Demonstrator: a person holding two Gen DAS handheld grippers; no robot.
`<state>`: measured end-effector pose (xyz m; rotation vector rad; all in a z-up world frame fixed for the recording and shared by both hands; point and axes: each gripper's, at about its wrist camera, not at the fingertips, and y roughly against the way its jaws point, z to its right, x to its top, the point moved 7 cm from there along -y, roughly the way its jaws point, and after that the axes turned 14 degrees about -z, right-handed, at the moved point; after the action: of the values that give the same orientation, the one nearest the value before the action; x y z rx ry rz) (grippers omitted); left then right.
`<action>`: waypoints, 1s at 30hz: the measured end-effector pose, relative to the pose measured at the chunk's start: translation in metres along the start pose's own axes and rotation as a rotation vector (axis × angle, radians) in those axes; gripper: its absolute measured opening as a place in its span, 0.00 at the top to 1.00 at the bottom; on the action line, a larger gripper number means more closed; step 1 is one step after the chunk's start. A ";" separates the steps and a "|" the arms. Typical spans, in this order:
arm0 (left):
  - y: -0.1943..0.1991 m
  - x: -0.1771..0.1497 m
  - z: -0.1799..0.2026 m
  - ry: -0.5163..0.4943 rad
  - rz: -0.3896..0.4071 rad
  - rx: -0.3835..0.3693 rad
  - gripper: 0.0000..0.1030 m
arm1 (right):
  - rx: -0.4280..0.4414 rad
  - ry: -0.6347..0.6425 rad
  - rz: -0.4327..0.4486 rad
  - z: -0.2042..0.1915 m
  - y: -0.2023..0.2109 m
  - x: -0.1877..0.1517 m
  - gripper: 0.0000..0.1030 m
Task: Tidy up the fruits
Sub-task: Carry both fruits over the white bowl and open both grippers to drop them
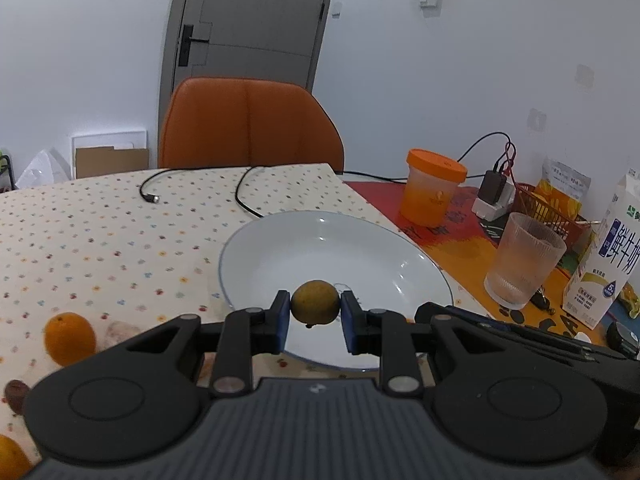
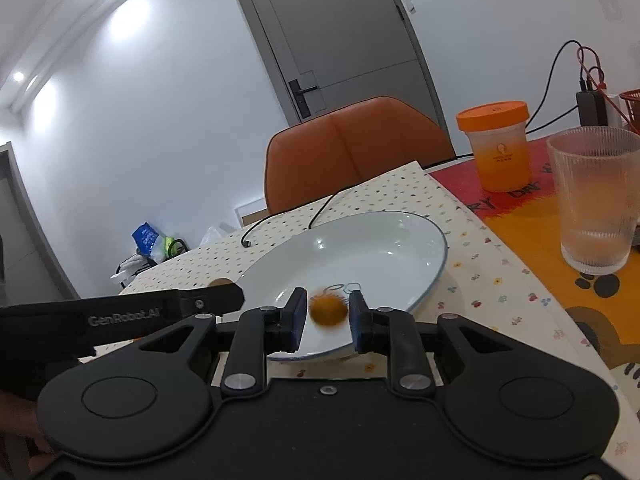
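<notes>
Plating of fruit in hand, with both grippers at the near rim of the round white ceramic plate (image 1: pixel 320 240). Plate set on the spotted cream tablecloth (image 1: pixel 100 240) toward the right side of the tabletop, just beside the orange patterned mat (image 1: pixel 460 248). Seen from the left wrist: left gripper (image 1: pixel 315 316) closed tight on a small yellow-green round citrus fruit (image 1: pixel 315 307), blue pads touching both its sides, held just over the plate's near rim. Seen from the right wrist: right gripper (image 2: pixel 328 316) parted slightly around a small orange round fruit (image 2: pixel 328 310), blurred, with a sliver of gap at each pad. Looks let go and settling onto the plate rather than gripped. Not yet plated: a larger loose orange (image 1: pixel 69 338) on the cloth toward the near left edge of the tabletop, well apart from the plate. Next, most likely: carry the yellow-green fruit further over the plate's well, lower it close to the surface, then ease the pads apart so as not to send it rolling into the other fruit or over the rim. For the right gripper: back off without nudging the freed fruit, keeping clear of the ribbed clear glass tumbler (image 2: pixel 596 200) on the mat.
</notes>
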<state>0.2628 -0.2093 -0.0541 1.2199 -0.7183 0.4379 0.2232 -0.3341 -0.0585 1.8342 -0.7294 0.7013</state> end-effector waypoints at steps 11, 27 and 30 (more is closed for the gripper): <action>0.006 0.004 -0.003 0.033 0.007 0.032 0.58 | -0.006 -0.030 0.007 0.002 0.014 -0.006 0.60; 0.070 -0.015 -0.045 0.093 0.055 0.127 0.09 | -0.030 -0.043 0.046 -0.011 0.038 -0.015 0.00; 0.085 -0.020 -0.059 0.123 0.066 0.134 0.09 | -0.029 -0.042 0.042 -0.016 0.040 -0.017 0.00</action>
<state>0.2082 -0.1262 -0.0196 1.2850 -0.6334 0.6183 0.1805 -0.3287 -0.0421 1.8159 -0.8038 0.6780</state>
